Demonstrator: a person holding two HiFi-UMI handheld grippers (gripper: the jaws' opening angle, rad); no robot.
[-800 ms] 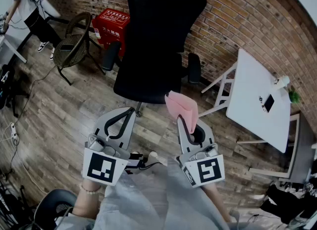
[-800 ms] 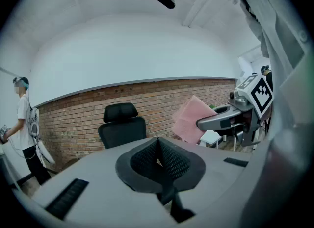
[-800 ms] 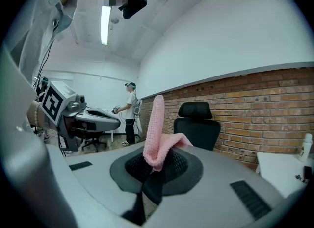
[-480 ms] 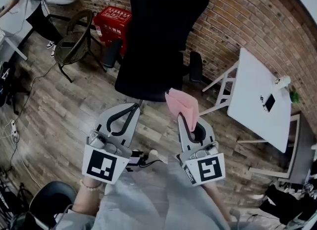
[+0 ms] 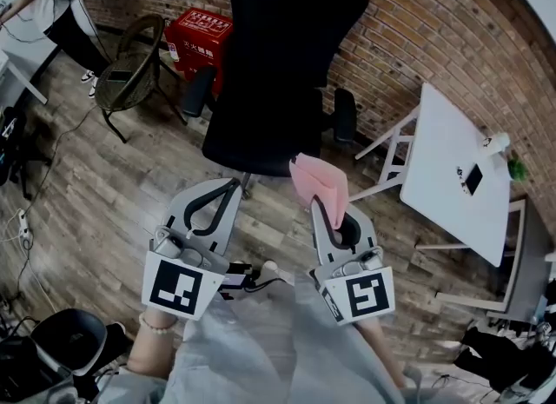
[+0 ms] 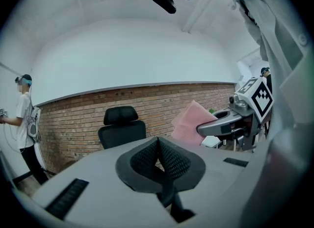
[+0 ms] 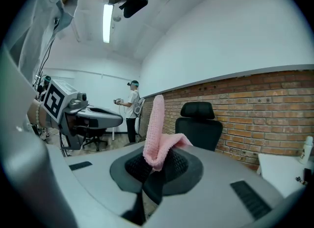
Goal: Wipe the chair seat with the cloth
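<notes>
By brick wall [image 5: 434,29], black chair [image 5: 256,133], right fingers [image 7: 179,166] grasping cloth [image 7: 158,134], left fingers [image 6: 172,160] clenched.

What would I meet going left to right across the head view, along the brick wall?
Round side chair → red box → black office chair → white table.

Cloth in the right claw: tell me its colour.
The cloth is pink, with a knitted texture; the right gripper view shows it best.

Head view steeply down; gripper views level, forward; all share chair [image 5: 278,72].
</notes>
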